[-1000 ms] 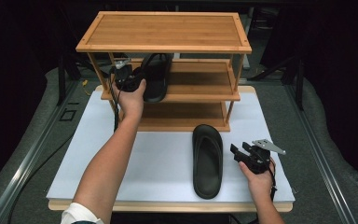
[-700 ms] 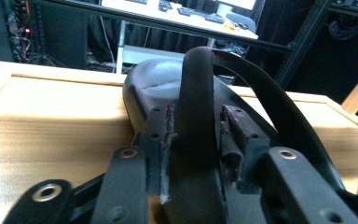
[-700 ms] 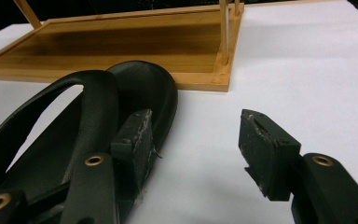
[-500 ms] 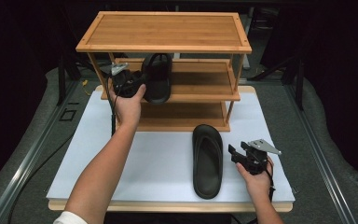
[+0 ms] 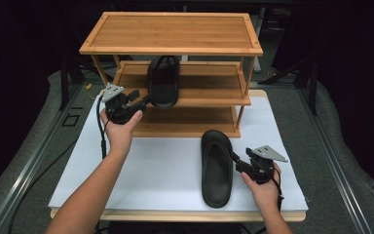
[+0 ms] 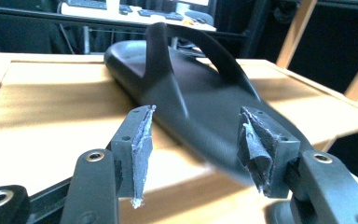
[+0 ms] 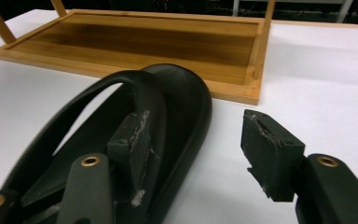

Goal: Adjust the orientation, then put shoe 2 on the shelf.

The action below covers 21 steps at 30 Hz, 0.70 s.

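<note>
The left tool (image 5: 143, 100) is standing just in front of the middle shelf (image 5: 209, 95) of the wooden rack (image 5: 170, 34), and its jaws are open; they have just been opening, and nothing is sitting between them now. In the left gripper view the two pads (image 6: 142, 140) are standing apart, and the black sandal on the shelf (image 6: 191, 93) is lying beyond them, with its near end reaching close to the gap but not being pressed by either pad. In the high view this sandal (image 5: 163, 80) is resting on the middle shelf, left of the centre, with its near end hanging a little over the front edge. The second black sandal (image 5: 216, 168) is lying flat on the white surface (image 5: 165, 170), in front of the rack and toward the right side. The right tool (image 5: 238, 163) is waiting at the right edge of this sandal, with its jaws open. In the right gripper view one pad (image 7: 137, 140) is sitting inside the sandal (image 7: 177, 107), against the inner wall, and the other pad is standing outside it, well apart from the rim, so the wall is between the jaws but is not being squeezed. The bottom shelf (image 7: 168, 42) of the rack is lying behind the sandal.
</note>
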{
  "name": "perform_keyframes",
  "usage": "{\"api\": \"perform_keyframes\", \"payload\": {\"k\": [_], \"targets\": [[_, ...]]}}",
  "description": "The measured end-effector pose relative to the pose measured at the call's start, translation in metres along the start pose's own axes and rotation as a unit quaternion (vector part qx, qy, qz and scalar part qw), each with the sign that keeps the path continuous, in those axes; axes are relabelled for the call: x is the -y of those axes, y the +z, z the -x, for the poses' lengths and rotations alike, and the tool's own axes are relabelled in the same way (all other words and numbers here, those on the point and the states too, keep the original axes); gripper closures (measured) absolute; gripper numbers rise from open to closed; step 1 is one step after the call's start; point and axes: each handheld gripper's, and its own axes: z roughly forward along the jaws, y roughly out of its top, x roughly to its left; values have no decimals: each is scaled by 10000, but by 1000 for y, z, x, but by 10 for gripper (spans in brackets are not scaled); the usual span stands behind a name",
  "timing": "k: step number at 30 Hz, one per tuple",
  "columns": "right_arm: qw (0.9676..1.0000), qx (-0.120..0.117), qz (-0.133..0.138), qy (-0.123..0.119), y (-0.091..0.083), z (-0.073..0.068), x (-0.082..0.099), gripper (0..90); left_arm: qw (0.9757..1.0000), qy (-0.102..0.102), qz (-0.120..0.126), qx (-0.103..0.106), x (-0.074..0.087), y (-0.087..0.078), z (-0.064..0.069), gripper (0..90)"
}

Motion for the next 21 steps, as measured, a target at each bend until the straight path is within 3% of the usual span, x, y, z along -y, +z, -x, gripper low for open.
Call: {"api": "perform_keyframes", "payload": {"k": [4,8,10,14,17,21], "targets": [[10000,-35,35,38,-3,-4,-4,404,9998,-115,-24,164,11,-17,-6,453],[9999,-113,41,99,-6,-8,-8,396,9997,-74,67,212,25,-37,-9,450],[9999,-91,-1,118,-7,-10,-9,397,9997,-102,103,180,32,-48,-11,450],[9999,-100,-60,81,-10,-14,-11,428,9999,57,96,-37,46,-65,-16,443],[9996,-163,-67,231,-14,-19,-7,455,9999,73,-80,-67,58,-72,-19,435],[9993,-315,-143,119,-18,-26,4,494,9997,61,-248,35,74,-78,-22,435]]}}
